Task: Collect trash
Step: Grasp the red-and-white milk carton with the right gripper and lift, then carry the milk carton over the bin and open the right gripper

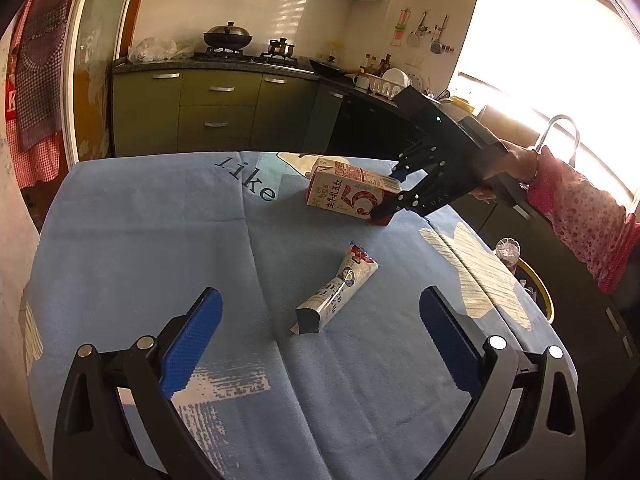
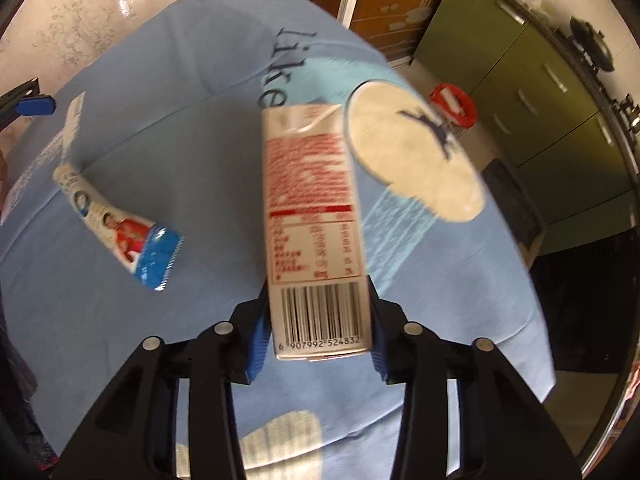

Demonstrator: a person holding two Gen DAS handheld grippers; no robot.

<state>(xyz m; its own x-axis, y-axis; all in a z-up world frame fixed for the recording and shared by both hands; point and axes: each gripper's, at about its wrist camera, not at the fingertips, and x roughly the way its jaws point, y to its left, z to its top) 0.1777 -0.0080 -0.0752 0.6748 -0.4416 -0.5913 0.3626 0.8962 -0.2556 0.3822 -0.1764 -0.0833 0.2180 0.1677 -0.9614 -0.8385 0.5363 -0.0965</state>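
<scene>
Milk carton (image 2: pixel 316 236) (right gripper (image 2: pixel 316 332)) mid-table

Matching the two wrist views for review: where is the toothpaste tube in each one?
Left wrist: toothpaste tube lies centre, on the blue cloth ahead of the open left gripper.
Right wrist: tube at left, left of the milk carton.
Shared landmark: the cloth's printed "like".

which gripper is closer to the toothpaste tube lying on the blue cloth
Left. The open left gripper has the toothpaste tube lying just ahead, between its fingers. The right gripper, shut on the milk carton, is farther back across the table.
</scene>
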